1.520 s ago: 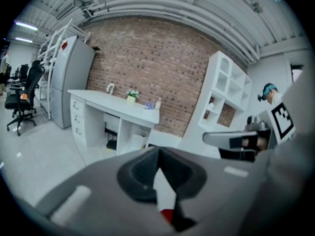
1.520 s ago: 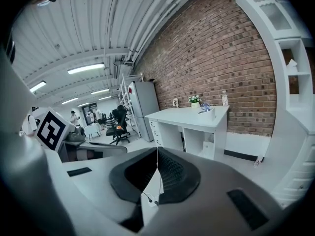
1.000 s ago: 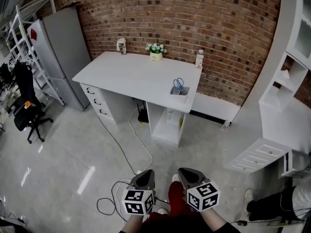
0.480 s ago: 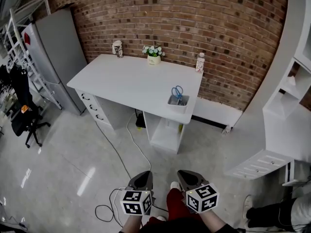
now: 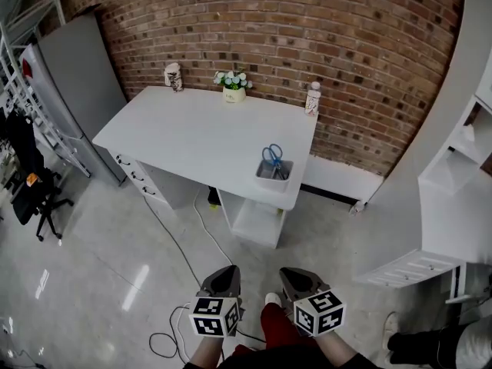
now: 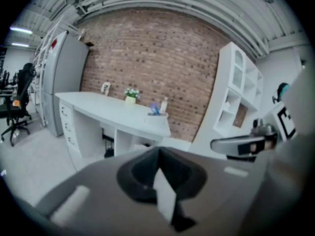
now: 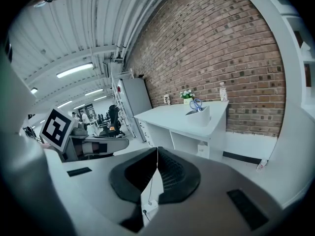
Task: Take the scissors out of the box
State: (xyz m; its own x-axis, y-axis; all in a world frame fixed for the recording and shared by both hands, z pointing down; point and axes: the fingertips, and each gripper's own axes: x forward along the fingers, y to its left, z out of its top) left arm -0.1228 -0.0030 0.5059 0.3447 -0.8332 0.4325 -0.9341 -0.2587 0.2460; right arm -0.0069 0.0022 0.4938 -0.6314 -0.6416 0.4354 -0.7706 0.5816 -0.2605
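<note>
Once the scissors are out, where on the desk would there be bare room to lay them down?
The desk is bare across its middle and left, from the box at its front right corner to the wall row: figurine, flowers, bottle. It is crowded only there and at the box.

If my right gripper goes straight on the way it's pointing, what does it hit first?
Probably the pale glossy floor short of the white desk: bare floor lies just ahead of the right gripper, though depth is unclear.
</note>
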